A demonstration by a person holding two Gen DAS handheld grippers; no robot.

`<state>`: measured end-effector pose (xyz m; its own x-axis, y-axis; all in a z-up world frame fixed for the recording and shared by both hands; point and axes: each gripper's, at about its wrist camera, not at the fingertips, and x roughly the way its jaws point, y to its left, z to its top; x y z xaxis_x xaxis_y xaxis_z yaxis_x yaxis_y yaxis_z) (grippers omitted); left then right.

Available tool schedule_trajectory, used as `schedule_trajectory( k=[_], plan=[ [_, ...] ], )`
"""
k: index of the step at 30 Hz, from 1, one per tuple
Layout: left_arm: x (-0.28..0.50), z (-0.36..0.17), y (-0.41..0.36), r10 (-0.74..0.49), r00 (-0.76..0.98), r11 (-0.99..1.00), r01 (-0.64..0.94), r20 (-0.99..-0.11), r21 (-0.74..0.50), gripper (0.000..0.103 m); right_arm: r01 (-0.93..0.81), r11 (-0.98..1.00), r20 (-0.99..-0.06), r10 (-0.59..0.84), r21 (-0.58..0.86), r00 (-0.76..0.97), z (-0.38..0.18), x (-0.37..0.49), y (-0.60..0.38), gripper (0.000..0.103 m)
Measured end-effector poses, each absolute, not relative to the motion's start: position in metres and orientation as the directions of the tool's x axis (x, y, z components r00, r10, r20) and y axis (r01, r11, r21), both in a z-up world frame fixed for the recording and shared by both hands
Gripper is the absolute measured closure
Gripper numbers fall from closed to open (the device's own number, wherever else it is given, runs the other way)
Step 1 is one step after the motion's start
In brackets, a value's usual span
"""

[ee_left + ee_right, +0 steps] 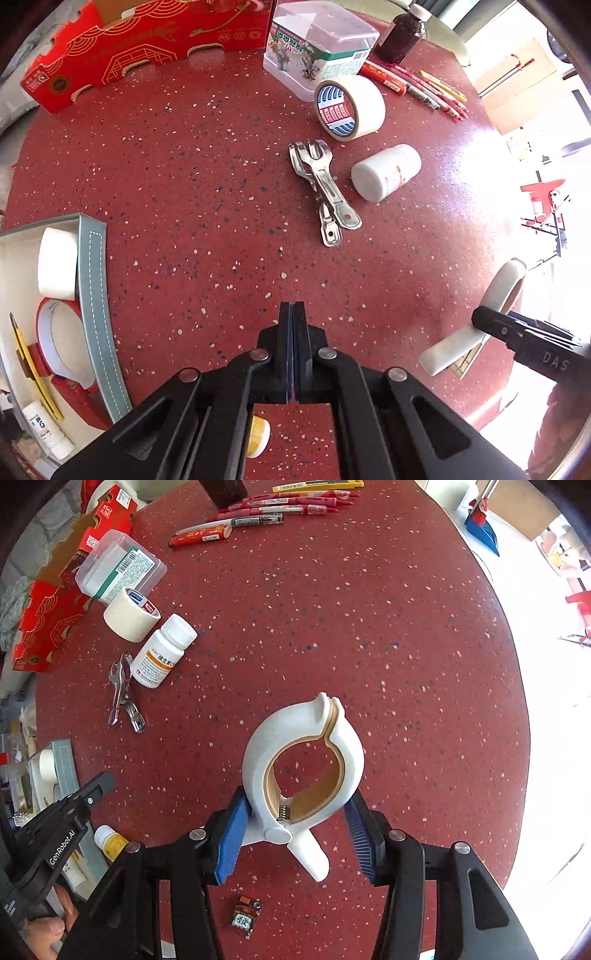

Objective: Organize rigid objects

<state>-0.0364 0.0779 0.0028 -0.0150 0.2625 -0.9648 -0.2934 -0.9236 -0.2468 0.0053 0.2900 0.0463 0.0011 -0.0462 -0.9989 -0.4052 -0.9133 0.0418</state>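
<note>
The right hand-held gripper (pixel 295 834), pointing down at a speckled dark-red tabletop (pixel 388 646), clamps a large white plastic spring clamp with a tan inner lining (pixel 303 760) between its blue ribbed pads (pixel 232 842), jaws about half open around the clamp's body near the pivot, its white handle jutting below them.

The left hand-held gripper (pixel 293 354) is fully closed, fingers pressed together with nothing between them, above bare tabletop.

At the table's left edge sits a white open box with a grey-blue stitched rim (pixel 92 280), holding a white roll, a red tape dispenser (pixel 62 347), a yellow utility knife and a small white bottle.

Out on the tabletop lie two shiny metal clips (pixel 325 188), touching each other, with a white plastic pill bottle on its side (pixel 386 171) just beside them. Beyond stand a roll of cream masking tape (pixel 351 107), a clear plastic lidded container (pixel 317 48), a row of red pens (pixel 421 86) and a red printed cardboard carton (pixel 122 48).
</note>
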Motion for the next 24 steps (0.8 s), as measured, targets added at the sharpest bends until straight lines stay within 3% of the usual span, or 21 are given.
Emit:
schedule_trajectory(
  k=[7,9,11,12,20,24],
  plan=[
    [-0.011,0.018,0.052,0.246,-0.019,-0.908,-0.355,-0.969,-0.223,0.102,-0.474,-0.878,-0.997,-0.074,0.062,0.006,0.043,0.063,0.284,0.050],
    [-0.002,0.026,0.038,0.261,-0.032,-0.904,-0.358,-0.965,-0.233,0.084,-0.484,-0.872,-0.997,-0.081,0.070,0.002,0.044,0.074,0.280,0.050],
    [0.015,0.032,0.015,0.257,-0.041,-0.916,-0.328,-0.965,-0.230,0.029,-0.486,-0.870,-0.996,-0.091,0.081,-0.004,0.045,0.085,0.274,0.050],
    [0.023,0.035,0.006,0.241,-0.044,-0.926,-0.310,-0.969,-0.216,0.024,-0.481,-0.872,-0.995,-0.098,0.087,-0.003,0.046,0.089,0.271,0.050],
    [0.088,0.017,-0.027,0.189,0.058,-0.927,-0.319,-0.980,-0.197,0.024,-0.409,-0.907,-0.991,-0.124,0.095,0.044,0.038,0.111,0.244,0.050],
    [0.101,0.018,-0.004,0.200,0.039,-0.892,-0.407,-0.979,-0.199,0.024,-0.389,-0.916,-0.992,-0.117,0.092,0.040,0.036,0.114,0.241,0.050]
  ],
)
